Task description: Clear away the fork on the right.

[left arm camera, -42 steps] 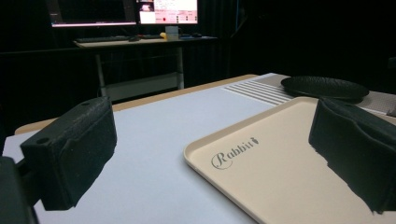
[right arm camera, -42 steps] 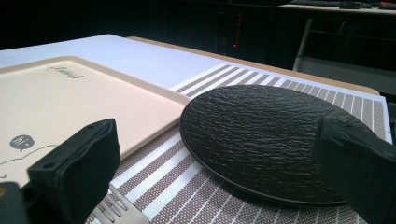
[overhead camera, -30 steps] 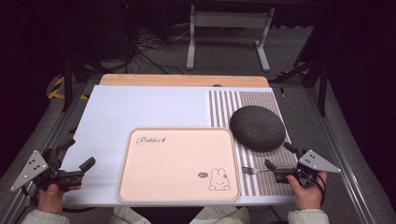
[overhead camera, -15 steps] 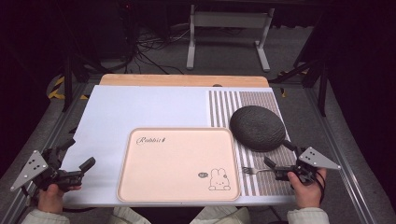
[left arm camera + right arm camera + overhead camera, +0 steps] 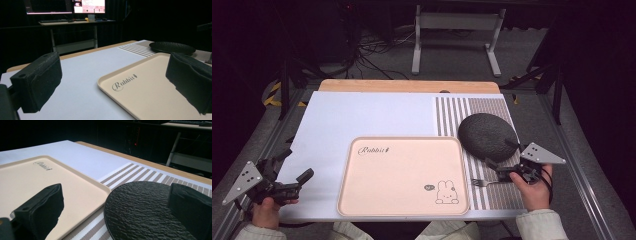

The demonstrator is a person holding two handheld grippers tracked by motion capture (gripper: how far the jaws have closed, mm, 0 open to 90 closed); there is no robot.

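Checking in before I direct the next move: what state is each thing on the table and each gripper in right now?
Tray: flat on the white mat, nothing on it.
Black plate: flat on the striped mat, nothing on it.
Fork: lying flat on the striped mat between tray and right gripper, not gripped.
Right gripper: open, held low beside the fork.
Left gripper: open, holding nothing, at the table's left edge.

Left gripper (image 5: pixel 297 172) fingers spread wide; right gripper (image 5: pixel 499 159) fingers likewise apart.
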